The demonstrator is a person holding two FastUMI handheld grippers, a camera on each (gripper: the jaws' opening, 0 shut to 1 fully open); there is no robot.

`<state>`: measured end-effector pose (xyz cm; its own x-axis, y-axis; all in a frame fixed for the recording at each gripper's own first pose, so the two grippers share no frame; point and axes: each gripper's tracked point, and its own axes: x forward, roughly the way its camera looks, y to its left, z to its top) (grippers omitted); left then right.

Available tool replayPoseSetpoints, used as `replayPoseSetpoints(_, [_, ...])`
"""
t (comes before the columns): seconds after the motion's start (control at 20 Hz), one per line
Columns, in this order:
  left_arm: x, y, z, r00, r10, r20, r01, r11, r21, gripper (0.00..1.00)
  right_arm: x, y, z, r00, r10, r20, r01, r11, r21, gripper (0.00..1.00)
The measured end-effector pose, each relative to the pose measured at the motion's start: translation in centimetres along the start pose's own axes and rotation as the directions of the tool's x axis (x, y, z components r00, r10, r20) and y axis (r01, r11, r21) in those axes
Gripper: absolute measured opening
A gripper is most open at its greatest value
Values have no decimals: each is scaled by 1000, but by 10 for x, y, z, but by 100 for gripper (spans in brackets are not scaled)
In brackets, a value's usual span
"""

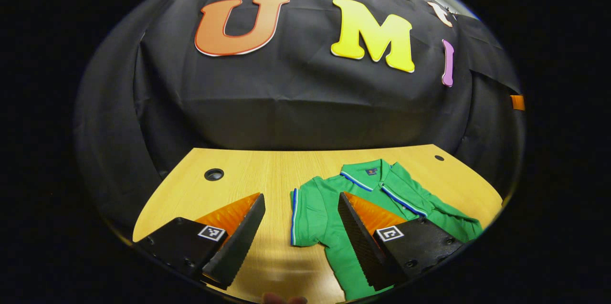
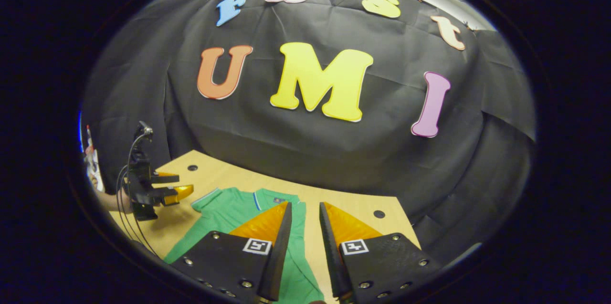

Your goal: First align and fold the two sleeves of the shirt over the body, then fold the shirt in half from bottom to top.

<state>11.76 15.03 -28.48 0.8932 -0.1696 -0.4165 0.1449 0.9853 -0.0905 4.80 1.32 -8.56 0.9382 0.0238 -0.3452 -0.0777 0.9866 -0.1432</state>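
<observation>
**A:** Where was the shirt when you looked?

**B:** The green shirt (image 1: 334, 208) lay flat on the wooden table (image 1: 238, 175), collar toward the black cloth wall (image 1: 286, 103). In the left gripper view it sat ahead and to the right of the left gripper (image 1: 300, 232), whose right-hand finger (image 1: 363, 246) stood in front of the shirt's body, while its left-hand finger stood over bare wood.

**A:** And the sleeves?

**B:** One short sleeve (image 1: 305, 218), with a striped cuff, showed just ahead, between the two fingers. It was spread out to the side, not folded over the body.

**A:** Were the left gripper's fingers closed on anything?

**B:** No. They stood wide apart with nothing between them (whether they touched the table or the cloth, I could not tell).

**A:** And the other one?

**B:** The right gripper (image 2: 303, 237) had its fingers apart too, by a narrower gap, and empty. In the right gripper view the shirt (image 2: 229, 213) lay ahead and mostly to the left of it, running under the left-hand finger; the strip between the fingers showed the shirt's edge and the table (image 2: 353, 208). Farther left, beyond the shirt's sleeve (image 2: 205, 199), the left gripper (image 2: 167, 189) showed above the table, held in a hand (image 2: 121, 199), with cables hanging from it.

**A:** Anything else on the table?

**B:** Round cable holes (image 1: 214, 174) in the wood, ahead of the left gripper.
</observation>
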Motion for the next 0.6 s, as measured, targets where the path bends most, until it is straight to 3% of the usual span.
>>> replayPoseSetpoints(0.15, [32,-1,-9,999,-46,-13,46,998,-45,98,-8,0,-10,1000,-3,-22,3,1000,-3,39])
replayPoseSetpoints(0.3, [61,7,-17,999,-34,-42,28,992,-125,98,-8,-2,-15,999,-4,-34,3,1000,-4,39])
replayPoseSetpoints(0.6, [101,10,-40,990,-57,-126,48,996,-72,94,-4,-6,-20,998,-5,-56,8,999,53,39])
